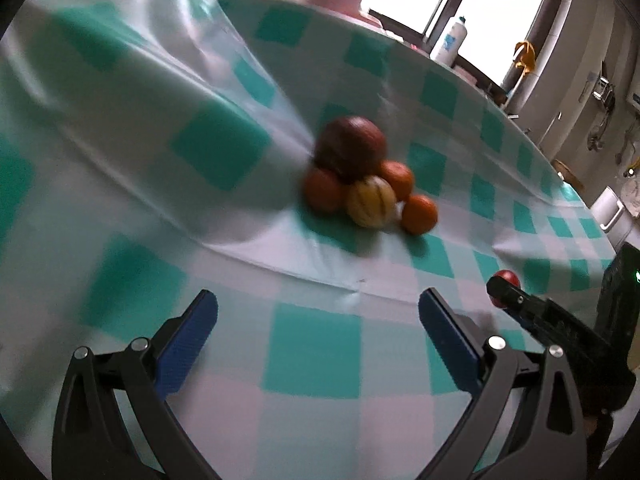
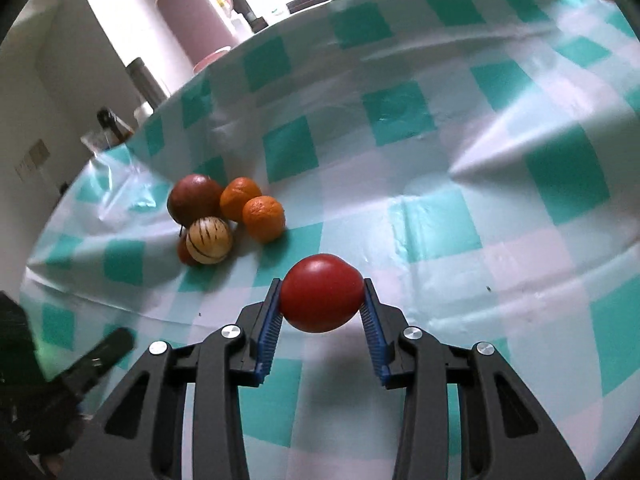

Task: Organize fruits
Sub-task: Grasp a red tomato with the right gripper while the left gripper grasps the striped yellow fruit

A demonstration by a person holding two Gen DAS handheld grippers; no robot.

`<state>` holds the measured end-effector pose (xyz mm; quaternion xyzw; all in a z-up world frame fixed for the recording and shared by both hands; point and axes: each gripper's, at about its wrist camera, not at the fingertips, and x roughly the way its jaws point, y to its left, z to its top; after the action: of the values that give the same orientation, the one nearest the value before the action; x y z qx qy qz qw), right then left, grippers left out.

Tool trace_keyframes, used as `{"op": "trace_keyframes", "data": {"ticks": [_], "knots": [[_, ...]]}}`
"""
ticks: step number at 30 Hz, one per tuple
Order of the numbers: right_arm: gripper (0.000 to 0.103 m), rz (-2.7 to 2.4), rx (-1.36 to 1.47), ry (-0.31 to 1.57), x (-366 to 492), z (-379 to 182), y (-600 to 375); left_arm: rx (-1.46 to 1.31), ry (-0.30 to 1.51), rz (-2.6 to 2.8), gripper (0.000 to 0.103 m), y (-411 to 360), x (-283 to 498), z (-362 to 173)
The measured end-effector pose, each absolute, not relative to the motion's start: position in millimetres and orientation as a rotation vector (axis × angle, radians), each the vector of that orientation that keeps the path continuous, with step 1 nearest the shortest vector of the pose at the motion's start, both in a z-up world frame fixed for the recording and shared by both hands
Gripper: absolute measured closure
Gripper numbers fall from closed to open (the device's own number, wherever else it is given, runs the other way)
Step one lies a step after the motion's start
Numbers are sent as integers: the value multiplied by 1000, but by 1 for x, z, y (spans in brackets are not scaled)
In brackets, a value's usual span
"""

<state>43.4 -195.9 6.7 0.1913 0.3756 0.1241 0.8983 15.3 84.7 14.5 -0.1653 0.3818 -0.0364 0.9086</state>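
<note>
A cluster of fruit lies on the green-and-white checked tablecloth (image 1: 312, 352): a dark red apple (image 1: 351, 147), a striped yellow fruit (image 1: 371, 201) and three oranges, one at the right (image 1: 419, 213). My left gripper (image 1: 318, 312) is open and empty, short of the cluster. My right gripper (image 2: 321, 298) is shut on a red tomato (image 2: 322, 292), held just above the cloth to the right of the cluster: apple (image 2: 194, 199), striped fruit (image 2: 209, 240), orange (image 2: 264, 218). The right gripper and tomato (image 1: 506, 280) also show in the left wrist view.
The tablecloth has raised folds at the left (image 1: 160, 80) and at the right (image 2: 500, 152). A pink flask (image 2: 192, 12) and a white bottle (image 1: 450, 42) stand beyond the table's far edge. The left gripper's finger (image 2: 108, 350) shows at lower left.
</note>
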Motion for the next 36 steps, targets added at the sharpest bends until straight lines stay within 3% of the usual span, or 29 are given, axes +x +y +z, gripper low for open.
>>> {"op": "trace_keyframes", "data": {"ticks": [5,9,13,17,21,23,36], "knots": [[64,252,400,769,40,7,-190,-295,827,-24,6,56,53,11],[64,247,411,769,44,7,-193,-247,859,19,22,35,85,6],[64,247,409,774,44,6,-193,-246,873,60,31,23,115,2],[64,247,409,773,45,6,-192,-245,872,136,31,16,130,1],[64,252,409,773,44,6,-192,-251,861,166,47,14,126,1],[64,254,411,772,44,5,-193,-260,857,120,61,14,118,0],[63,264,416,769,39,3,-195,-333,851,-40,60,68,29,0]]}}
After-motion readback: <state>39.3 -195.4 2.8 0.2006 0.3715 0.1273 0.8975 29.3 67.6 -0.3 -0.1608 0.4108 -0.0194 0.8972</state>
